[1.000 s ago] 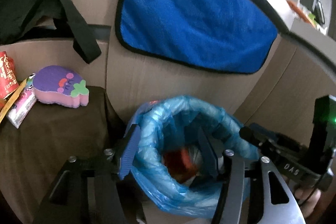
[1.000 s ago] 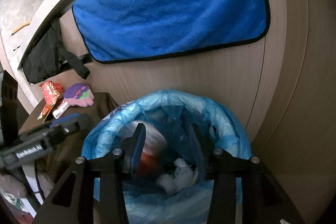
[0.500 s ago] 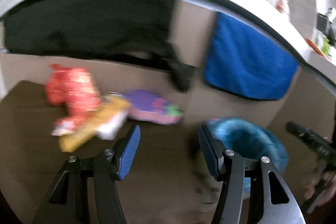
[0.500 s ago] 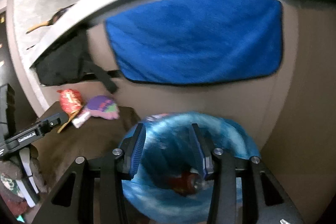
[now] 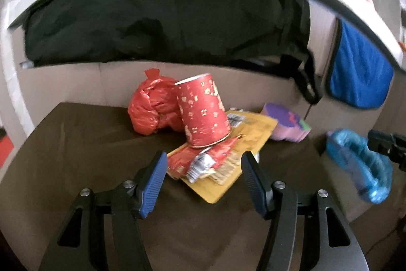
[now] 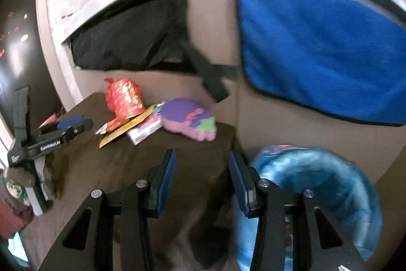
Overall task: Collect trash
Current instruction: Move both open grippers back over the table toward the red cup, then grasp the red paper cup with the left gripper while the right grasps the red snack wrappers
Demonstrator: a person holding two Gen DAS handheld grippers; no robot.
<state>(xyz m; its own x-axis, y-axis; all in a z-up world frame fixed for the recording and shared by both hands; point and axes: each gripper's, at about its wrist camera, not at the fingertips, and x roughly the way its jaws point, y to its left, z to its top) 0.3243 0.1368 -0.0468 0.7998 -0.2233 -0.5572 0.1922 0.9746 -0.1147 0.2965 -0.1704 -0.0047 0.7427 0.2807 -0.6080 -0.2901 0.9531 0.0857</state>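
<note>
Where wrappers (image 5: pixel 203 164) lie: cup (image 5: pixel 203 110) (tilted) atop.

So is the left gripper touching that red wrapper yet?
Apart. In the left wrist view, the left gripper is open, its fingers on either side of the red wrapper, with dark tabletop showing between each pad and the wrapper.

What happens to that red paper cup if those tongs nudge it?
The red paper cup would probably tip: it already leans, perched on the crumpled wrappers rather than the flat brown surface. Being round, it may then roll. It looks thin-walled, so a firm squeeze from the left tongs could likely crush it.
</note>
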